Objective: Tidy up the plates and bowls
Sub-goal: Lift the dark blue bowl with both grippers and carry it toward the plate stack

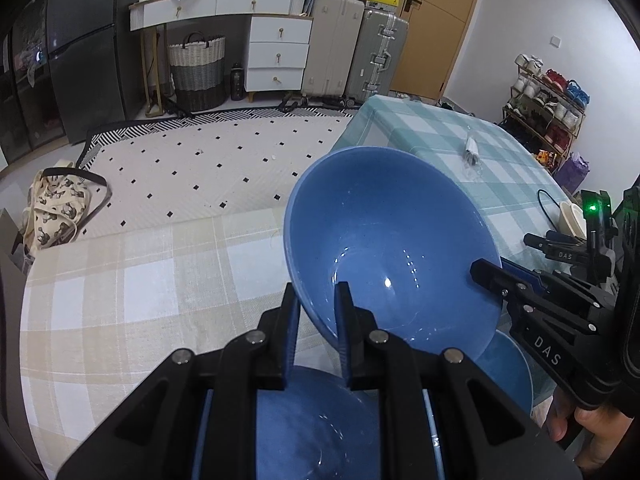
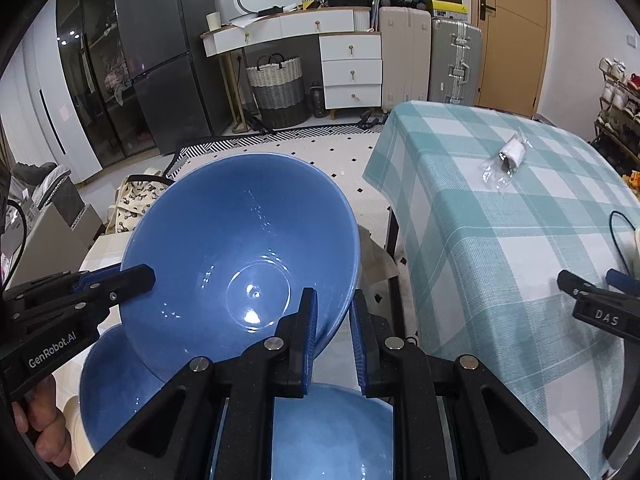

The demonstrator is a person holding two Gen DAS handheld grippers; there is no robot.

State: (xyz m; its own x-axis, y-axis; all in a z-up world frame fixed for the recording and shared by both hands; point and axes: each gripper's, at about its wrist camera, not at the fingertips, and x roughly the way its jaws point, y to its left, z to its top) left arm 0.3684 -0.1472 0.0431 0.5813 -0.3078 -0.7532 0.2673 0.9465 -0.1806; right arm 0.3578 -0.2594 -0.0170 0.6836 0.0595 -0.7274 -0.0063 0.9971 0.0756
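Bowl (image 1: pixel 384 240) of blue glaze, gripped on opposite rims by both tools, hangs tilted at centre frame above the beige checked table (image 1: pixel 140 280). The left gripper (image 1: pixel 318 312) pinches the near-left rim, jaws nearly closed on the wall; the right gripper (image 2: pixel 334 320) clamps the other side the same way. Below, at the bottom of both views, at least two more blue bowls (image 2: pixel 108 384) lie, seemingly not yet stacked. The teal checked table (image 2: pixel 500 240), right of frame, holds only a small plastic packet (image 2: pixel 508 156). Sorting looks early: one bowl in hand, others waiting, no plates visible.
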